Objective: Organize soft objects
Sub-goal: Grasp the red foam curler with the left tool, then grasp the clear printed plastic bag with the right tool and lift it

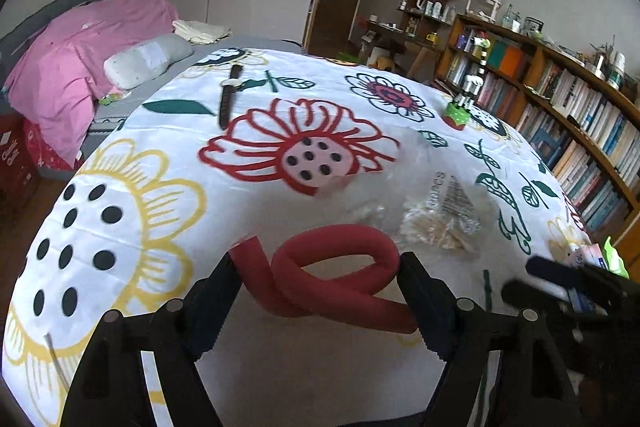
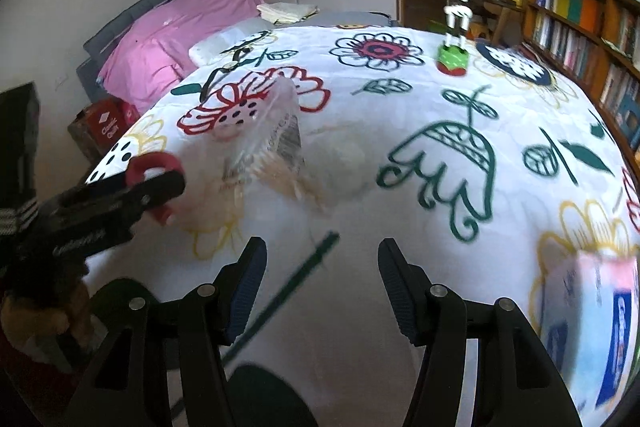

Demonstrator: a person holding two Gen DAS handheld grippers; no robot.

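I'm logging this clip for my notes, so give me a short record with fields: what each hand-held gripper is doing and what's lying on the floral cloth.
left hand-held gripper: closed on a red foam tube twisted into a loop
right hand-held gripper: open, nothing between its fingers
surface: floral cloth
beyond the tube: clear plastic bag with pale contents
far left: watch, lying flat
far right: toy figure on a green base, upright
near right edge: blurred blue and pink pack
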